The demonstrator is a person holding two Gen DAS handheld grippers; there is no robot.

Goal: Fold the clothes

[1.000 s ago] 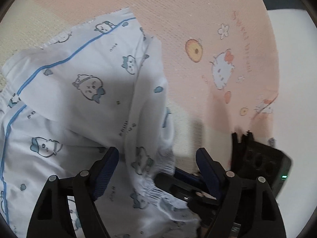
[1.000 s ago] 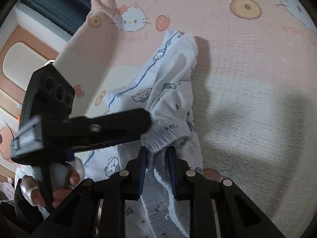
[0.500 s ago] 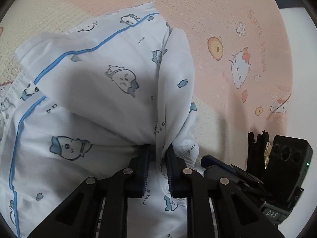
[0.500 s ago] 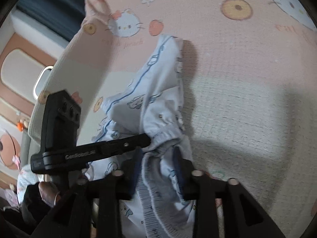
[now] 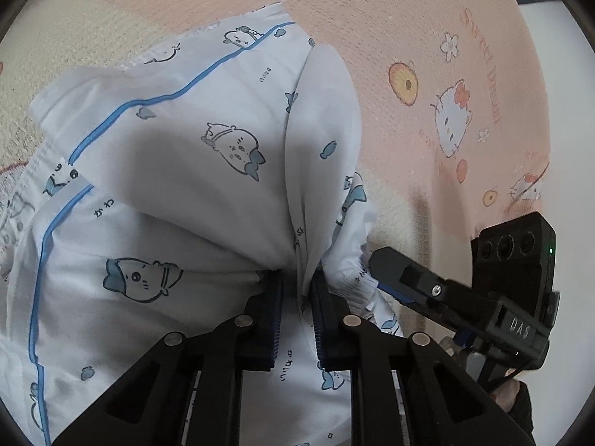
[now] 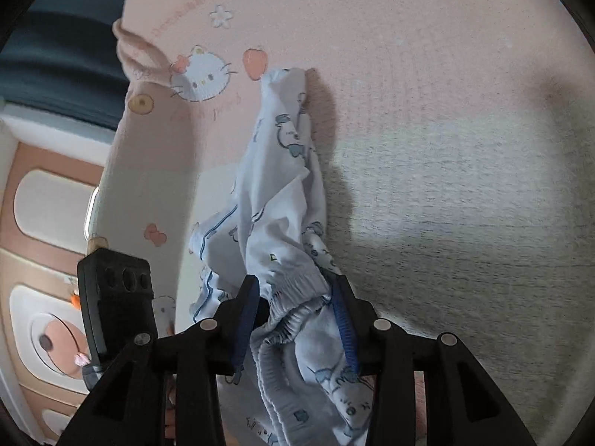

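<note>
One pink cartoon-print blanket (image 5: 427,37) underlies the white garment (image 5: 186,186).

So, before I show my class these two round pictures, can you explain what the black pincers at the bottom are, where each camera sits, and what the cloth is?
No robot here: a person holds a two-finger black gripper in each hand, each with a fisheye camera looking along its fingers. The left camera shows the left gripper shut on a fold of the white cartoon-print garment with blue piping; the right gripper's body shows beside it. The right camera shows the right gripper, jaws apart, around the garment's gathered elastic edge. Underneath lies a pink cat-print blanket.
</note>
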